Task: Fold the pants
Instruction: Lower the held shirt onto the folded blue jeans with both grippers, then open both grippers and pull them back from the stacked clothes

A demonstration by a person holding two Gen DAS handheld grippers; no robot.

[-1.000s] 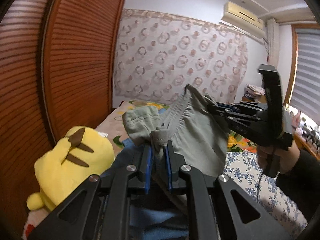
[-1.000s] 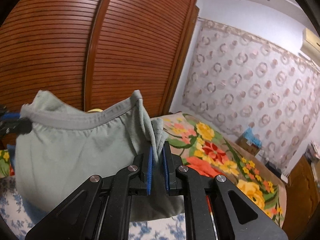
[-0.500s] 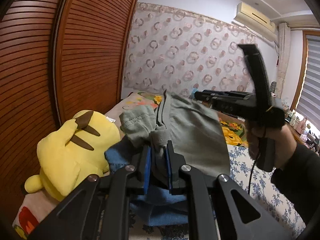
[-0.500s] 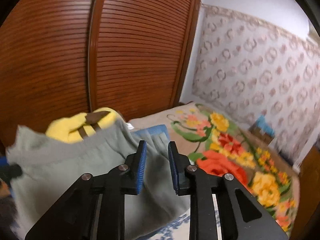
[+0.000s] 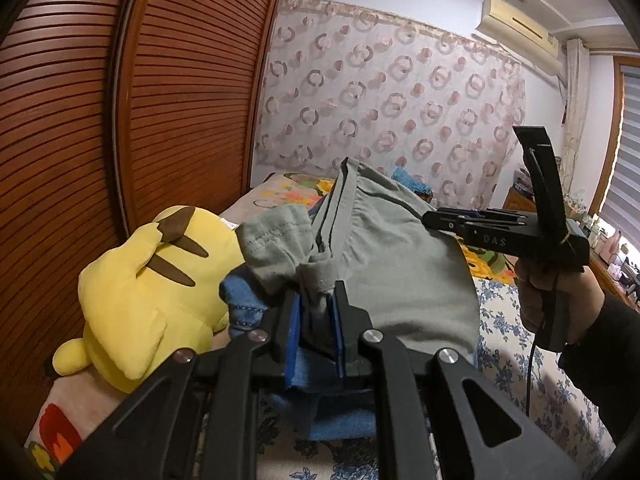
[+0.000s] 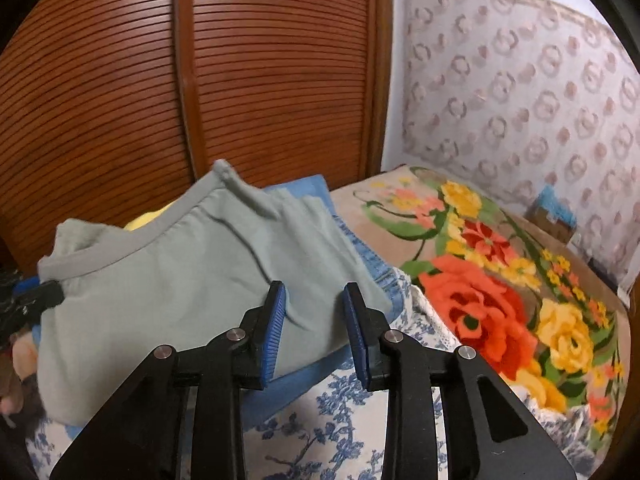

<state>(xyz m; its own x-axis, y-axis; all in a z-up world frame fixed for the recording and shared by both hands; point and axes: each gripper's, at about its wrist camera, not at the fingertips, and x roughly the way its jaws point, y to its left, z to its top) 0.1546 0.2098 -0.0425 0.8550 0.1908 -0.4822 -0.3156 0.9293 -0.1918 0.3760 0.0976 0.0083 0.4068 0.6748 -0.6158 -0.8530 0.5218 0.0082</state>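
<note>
The grey-green pants point(image 5: 400, 272) lie bunched over a folded blue garment point(image 5: 244, 304) on the bed. My left gripper point(image 5: 316, 300) is shut on a corner of the pants' waistband, and the fabric rises out of its blue pads. In the right wrist view my right gripper point(image 6: 314, 300) stands open just above the near edge of the pants point(image 6: 180, 280); its pads touch nothing. The left gripper point(image 6: 40, 296) shows at the pants' left end. In the left wrist view the right gripper point(image 5: 430, 218) hovers over the pants' far side.
A yellow plush toy point(image 5: 148, 288) lies left of the pants against the slatted wooden wardrobe door point(image 5: 180, 80). A flowered blanket point(image 6: 480, 300) covers the bed to the right, and a blue-patterned sheet point(image 6: 320, 420) lies nearest me. A person's hand point(image 5: 552, 292) holds the right gripper.
My right gripper has let go of the pants and opened. The pants have dropped from hanging stretched between both grippers onto the blue garment. My left gripper keeps its hold.
</note>
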